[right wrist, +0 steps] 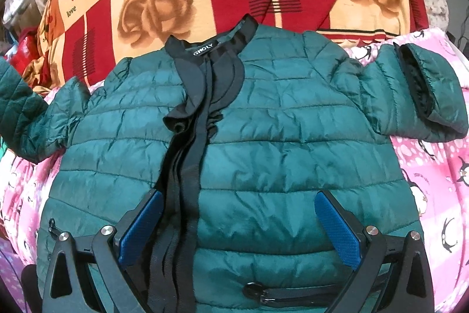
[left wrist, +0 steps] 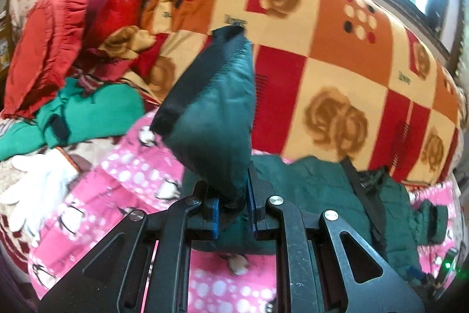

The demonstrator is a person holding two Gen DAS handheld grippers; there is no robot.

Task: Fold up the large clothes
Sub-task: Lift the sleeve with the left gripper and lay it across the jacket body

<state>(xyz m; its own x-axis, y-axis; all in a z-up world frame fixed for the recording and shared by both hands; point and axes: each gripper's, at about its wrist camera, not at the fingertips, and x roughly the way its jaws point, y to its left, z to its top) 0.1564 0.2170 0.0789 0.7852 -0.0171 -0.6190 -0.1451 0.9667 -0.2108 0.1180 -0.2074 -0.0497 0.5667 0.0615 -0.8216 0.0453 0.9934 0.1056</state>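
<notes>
At the far left, the left gripper (left wrist: 233, 210) has its jaws closed on the jacket's left sleeve (left wrist: 214, 107), pinched partway along. The cuff end stands up past the jaws, lifted clear of the pink blanket (left wrist: 132, 172).

The jacket (right wrist: 263, 137) lies face up on that blanket, collar (right wrist: 205, 49) away from the person, hem nearest, its long axis running straight ahead of the right gripper. The placket runs down the middle.

The right gripper (right wrist: 239, 225) hovers over the lower front with jaws wide apart, holding nothing. The right sleeve (right wrist: 416, 96) lies out flat to the right.

The held sleeve probably folds rightward across the chest, so the left hand is the one placed for it.
</notes>
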